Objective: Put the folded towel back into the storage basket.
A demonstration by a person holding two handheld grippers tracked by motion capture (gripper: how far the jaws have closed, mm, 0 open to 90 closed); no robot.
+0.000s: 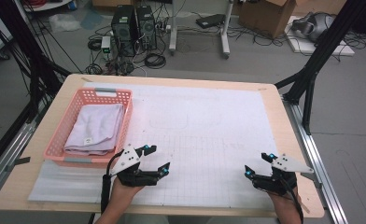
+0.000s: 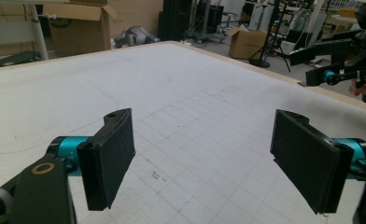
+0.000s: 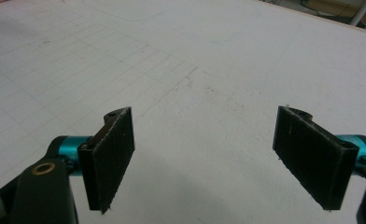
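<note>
A pink plastic basket stands at the table's left side, with a folded pale lilac towel lying in it. My left gripper hovers just right of the basket's near corner, jaws wide open and empty. My right gripper is near the table's front right, also open with nothing in it. In the left gripper view my left gripper looks across the white mat, and the right gripper shows at the far right. In the right gripper view my right gripper has bare mat between its black pads.
A white gridded mat covers most of the wooden table. Black frame posts stand at the table's far right and left. Computer towers, cables and cardboard boxes sit on the floor beyond the far edge.
</note>
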